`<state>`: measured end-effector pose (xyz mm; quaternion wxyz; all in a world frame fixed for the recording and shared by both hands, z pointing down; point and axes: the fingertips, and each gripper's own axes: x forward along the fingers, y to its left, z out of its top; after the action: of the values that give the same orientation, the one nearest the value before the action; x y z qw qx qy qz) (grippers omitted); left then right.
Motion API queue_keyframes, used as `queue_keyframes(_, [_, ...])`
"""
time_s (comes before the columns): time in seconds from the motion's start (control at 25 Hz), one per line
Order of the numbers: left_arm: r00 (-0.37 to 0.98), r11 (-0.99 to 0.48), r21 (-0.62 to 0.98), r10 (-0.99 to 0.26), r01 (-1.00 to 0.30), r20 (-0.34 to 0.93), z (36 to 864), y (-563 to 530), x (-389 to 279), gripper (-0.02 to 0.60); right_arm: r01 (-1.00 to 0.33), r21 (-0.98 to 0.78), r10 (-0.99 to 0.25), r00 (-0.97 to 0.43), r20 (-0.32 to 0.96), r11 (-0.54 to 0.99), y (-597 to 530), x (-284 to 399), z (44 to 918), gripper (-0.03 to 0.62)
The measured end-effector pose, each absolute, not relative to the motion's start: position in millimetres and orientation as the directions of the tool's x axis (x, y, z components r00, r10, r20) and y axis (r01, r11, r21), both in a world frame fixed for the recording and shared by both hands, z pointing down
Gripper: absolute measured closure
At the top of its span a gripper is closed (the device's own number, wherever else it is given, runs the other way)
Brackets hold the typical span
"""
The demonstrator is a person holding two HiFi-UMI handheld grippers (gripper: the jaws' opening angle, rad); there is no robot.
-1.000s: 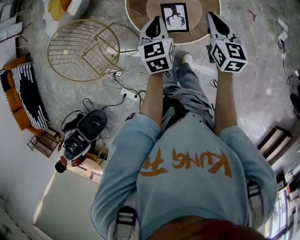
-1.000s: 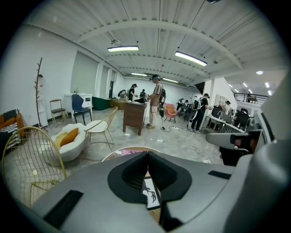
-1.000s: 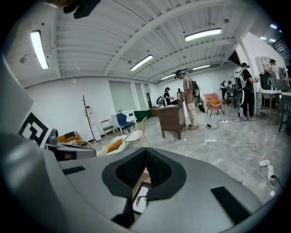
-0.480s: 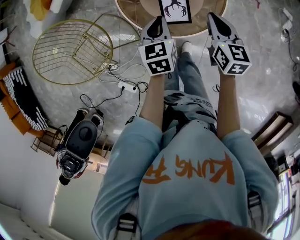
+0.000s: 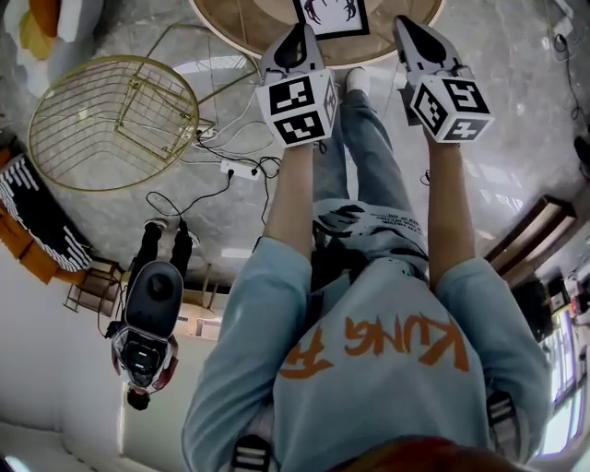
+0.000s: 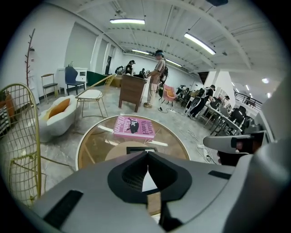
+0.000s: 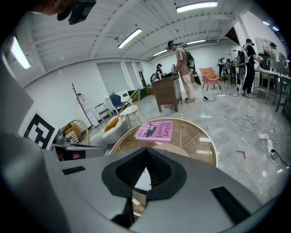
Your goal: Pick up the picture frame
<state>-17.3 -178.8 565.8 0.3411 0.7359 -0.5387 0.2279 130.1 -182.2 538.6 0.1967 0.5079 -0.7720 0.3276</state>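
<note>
now the left tool [image 5: 296,41] and right tool [image 5: 409,28] are both pressed together, empty, flanking the frame [image 5: 332,15]. it lies on the table [image 5: 241,22] near a pink book [image 6: 133,127].

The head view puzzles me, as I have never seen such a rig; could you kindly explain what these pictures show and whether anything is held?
A person carries a two-jaw gripper in each hand. The head view looks down on the left gripper and right gripper, with their marker cubes. The other two pictures come from cameras riding on each gripper. Ahead stands a round table bearing a picture frame and a pink book. Both grippers are shut, holding nothing.
</note>
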Motion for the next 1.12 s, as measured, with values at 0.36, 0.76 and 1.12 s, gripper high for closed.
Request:
queue_keyframes(0.36, [0.308, -0.165, 0.263, -0.605, -0.951, 0.734, 618.5, -167.1, -21.3, 0.561, -0.906, -0.327, -0.603, -0.424, 0.676, 0.270, -165.8, 126.8, 605.6, 0.595])
queue_keyframes(0.76, [0.341, -0.198, 0.278, -0.573, -0.940, 0.746, 670.7, -169.8, -15.6, 0.561, -0.917, -0.324, -0.563, -0.398, 0.724, 0.232, -167.4, 124.3, 664.0, 0.595])
queue_keyframes(1.12, [0.359, -0.219, 0.286, -0.480, -0.933, 0.801, 708.0, -178.7, -14.5, 0.560, -0.921, -0.324, -0.515, -0.390, 0.763, 0.217, -184.2, 117.8, 698.7, 0.541])
